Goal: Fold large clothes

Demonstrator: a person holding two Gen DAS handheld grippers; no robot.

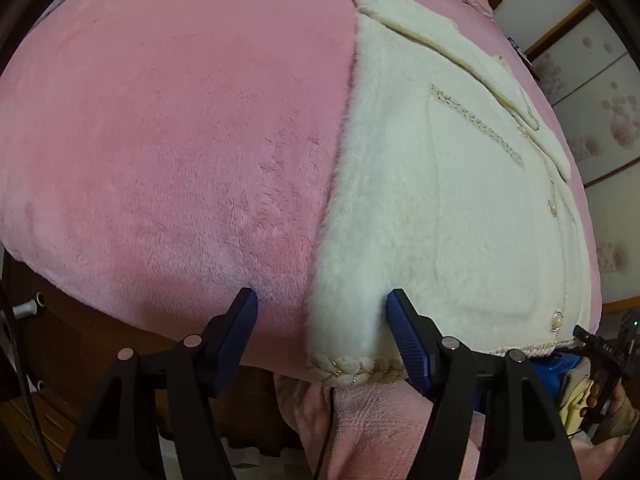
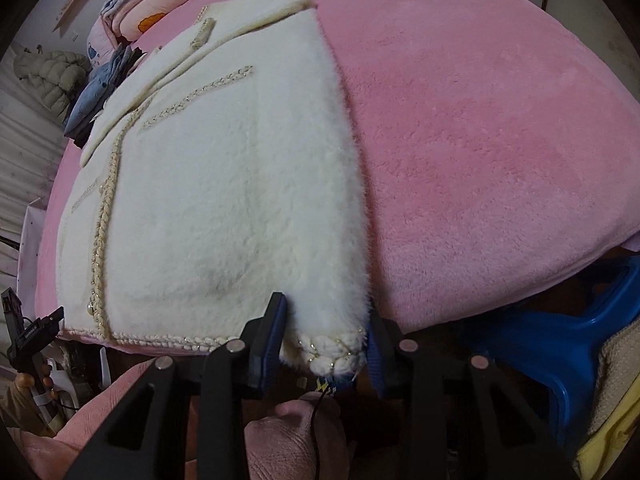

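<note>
A cream fluffy coat (image 1: 440, 200) with braided trim and pearl buttons lies flat on a pink fleece blanket (image 1: 160, 140), its hem at the bed's near edge. My left gripper (image 1: 322, 306) is open, its fingers straddling the coat's left hem corner (image 1: 352, 368) and some blanket. In the right wrist view the coat (image 2: 224, 184) fills the left half. My right gripper (image 2: 326, 316) is open around the coat's right hem corner (image 2: 332, 356), with the blue pads (image 2: 274, 332) close on both sides. The other gripper (image 2: 28, 336) shows at the far left.
The pink blanket (image 2: 500, 160) extends to the right. Folded bedding (image 2: 160, 4) and a blue garment (image 2: 100, 84) lie at the bed's far end. A blue plastic stool (image 2: 560, 352) stands beside the bed at the lower right. A wooden cabinet (image 1: 60, 360) is below the bed edge.
</note>
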